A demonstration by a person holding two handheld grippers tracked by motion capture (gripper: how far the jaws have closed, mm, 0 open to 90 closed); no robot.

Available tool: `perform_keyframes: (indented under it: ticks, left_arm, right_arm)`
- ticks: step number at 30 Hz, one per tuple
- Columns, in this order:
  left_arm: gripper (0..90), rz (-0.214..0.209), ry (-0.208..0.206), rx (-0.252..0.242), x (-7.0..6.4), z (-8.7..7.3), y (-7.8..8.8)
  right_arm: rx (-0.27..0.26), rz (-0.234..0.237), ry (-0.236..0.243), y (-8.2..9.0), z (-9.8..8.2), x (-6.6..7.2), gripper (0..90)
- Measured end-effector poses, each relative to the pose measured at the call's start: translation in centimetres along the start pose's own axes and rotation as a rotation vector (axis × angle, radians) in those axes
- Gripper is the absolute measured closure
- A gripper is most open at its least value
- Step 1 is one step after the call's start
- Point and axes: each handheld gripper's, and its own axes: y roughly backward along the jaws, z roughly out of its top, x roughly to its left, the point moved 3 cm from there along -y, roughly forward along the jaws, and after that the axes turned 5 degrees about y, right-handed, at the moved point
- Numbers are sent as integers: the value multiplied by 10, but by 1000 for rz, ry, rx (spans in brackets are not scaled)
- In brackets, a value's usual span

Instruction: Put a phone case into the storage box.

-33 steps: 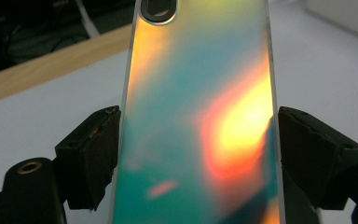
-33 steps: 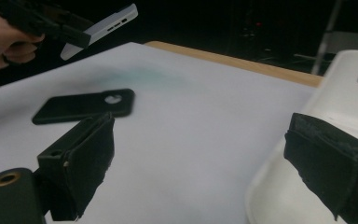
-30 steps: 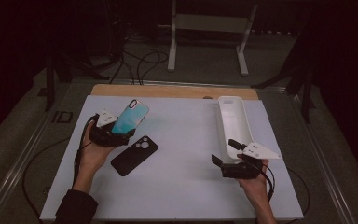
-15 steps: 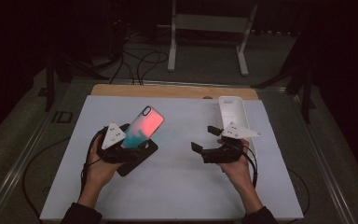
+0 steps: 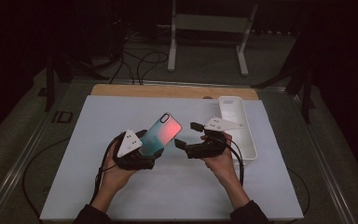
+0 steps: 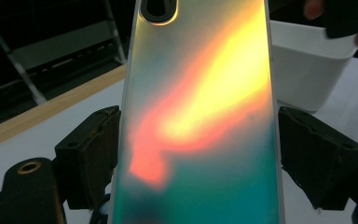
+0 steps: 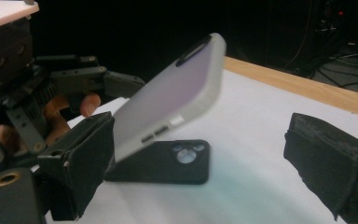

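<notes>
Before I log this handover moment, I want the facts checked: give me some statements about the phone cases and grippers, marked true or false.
1. The left gripper grips the iridescent case by its long edges. True.
2. The right gripper is clamped on the case. False: its jaws stand open.
3. A black case lies on the table. True.
4. The white tray holds the black case. False: that case lies on the table under the lifted one.

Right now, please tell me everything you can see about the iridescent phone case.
The iridescent phone case is a slim rectangular shell whose glossy back shimmers teal, orange and yellow. A dark oval camera cutout sits at its top end, and button openings show on one pale side edge. The left gripper holds it by its long edges, tilted upward above the white table and over a black phone case.
</notes>
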Motion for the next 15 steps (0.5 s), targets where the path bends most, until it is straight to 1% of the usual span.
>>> perform_keyframes:
  ticks: [3, 5, 8, 9, 11, 13, 15]
  left_arm:
    - [168, -9, -9, -4, -7, 1, -2]
    - [168, -9, -12, -9, -10, 2, -2]
    - [168, -17, -11, -23, -14, 4, -2]
    - [168, -19, -12, -24, -15, 5, -2]
    - [168, -17, -14, -24, -16, 5, -2]
    - [168, -20, -14, -25, -18, 5, -3]
    - [168, -20, -14, -25, -18, 5, -3]
  right_arm:
    - [11, 13, -24, -6, 1, 3, 144]
    - [19, 35, -52, -10, 1, 5, 185]
    - [20, 39, -73, -12, 2, 7, 322]
    - [20, 48, -87, -13, 2, 8, 364]
    - [32, 61, -105, -15, 2, 8, 420]
    - [32, 73, -112, -16, 2, 10, 489]
    - [34, 74, -108, -17, 3, 11, 489]
